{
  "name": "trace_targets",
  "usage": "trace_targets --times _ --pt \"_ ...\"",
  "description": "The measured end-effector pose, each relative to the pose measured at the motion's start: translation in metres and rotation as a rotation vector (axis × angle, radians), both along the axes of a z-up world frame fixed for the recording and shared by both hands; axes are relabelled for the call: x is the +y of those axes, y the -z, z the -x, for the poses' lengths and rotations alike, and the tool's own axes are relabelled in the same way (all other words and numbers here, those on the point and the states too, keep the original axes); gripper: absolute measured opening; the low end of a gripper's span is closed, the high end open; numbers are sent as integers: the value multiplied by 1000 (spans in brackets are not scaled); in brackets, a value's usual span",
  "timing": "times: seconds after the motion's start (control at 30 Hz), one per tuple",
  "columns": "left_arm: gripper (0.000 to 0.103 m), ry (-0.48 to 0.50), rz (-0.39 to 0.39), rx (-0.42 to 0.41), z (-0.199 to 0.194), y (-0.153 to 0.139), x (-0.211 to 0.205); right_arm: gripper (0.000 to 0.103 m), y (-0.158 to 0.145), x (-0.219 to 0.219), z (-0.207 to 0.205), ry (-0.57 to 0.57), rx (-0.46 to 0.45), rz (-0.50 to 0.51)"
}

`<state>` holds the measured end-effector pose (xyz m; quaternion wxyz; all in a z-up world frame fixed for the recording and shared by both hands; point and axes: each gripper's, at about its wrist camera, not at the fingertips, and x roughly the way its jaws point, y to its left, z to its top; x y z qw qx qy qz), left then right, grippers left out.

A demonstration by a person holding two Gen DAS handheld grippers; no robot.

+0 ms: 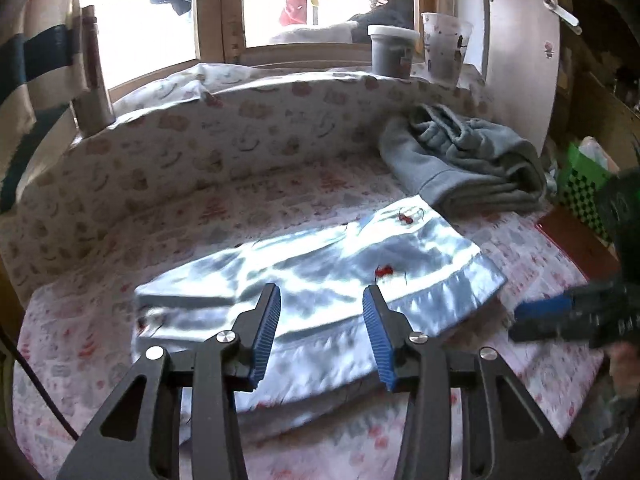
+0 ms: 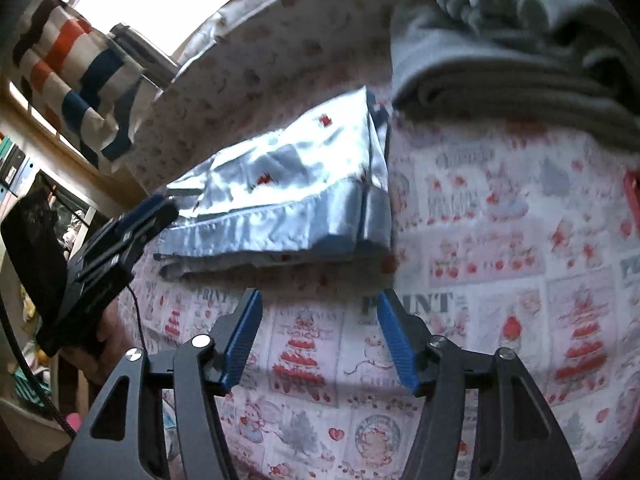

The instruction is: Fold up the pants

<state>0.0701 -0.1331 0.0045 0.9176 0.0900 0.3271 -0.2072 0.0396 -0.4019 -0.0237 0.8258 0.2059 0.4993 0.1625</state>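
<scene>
Left wrist view has the pants (image 1: 320, 264) at centre frame, a pale blue satin pair with small red motifs, lying folded into a compact stack on the printed bed sheet (image 1: 100, 320). The left tool (image 1: 322, 304) hangs just over their near edge with its jaws spread and nothing between them. At the right edge of the frame the right tool (image 1: 560, 312) is low beside the waistband end; there it is too blurred to read. Its own view shows the right tool (image 2: 318, 304) gaping and empty above bare sheet, short of the pants (image 2: 288, 200).

Both tools being free suggests the fold is done or nearly so, with perhaps a final squaring left. A grey garment (image 1: 472, 160) sits folded at upper right, probably set aside as a finished piece.

Writing: the sheet (image 2: 480, 280) carries "PRINT" in dark capitals near the right tool's tips; other lettering is too blurred to read.
</scene>
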Motion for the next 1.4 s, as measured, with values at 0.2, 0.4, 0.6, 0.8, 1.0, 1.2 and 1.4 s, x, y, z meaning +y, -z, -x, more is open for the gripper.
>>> trace_targets --times 0.2,0.4,0.6,0.8,1.0,1.2,1.4 --pt "38 -46 -36 70 -23 21 -6 75 6 6 -16 9 -18 -47" --pt "37 -39 -81 117 -25 39 -3 76 10 8 -42 32 -15 -144" --pt "36 -40 -104 136 -30 48 -4 76 20 6 -54 74 34 -324" --pt "36 -36 -70 159 -34 46 0 76 17 22 -33 54 95 -316" --pt "36 -38 -28 168 -35 45 5 76 24 45 -46 64 160 -367" --pt "35 -31 -45 153 -32 46 3 76 24 53 -64 130 154 -390" --pt "35 -23 -46 151 -31 46 2 76 18 45 -64 212 -14 -290"
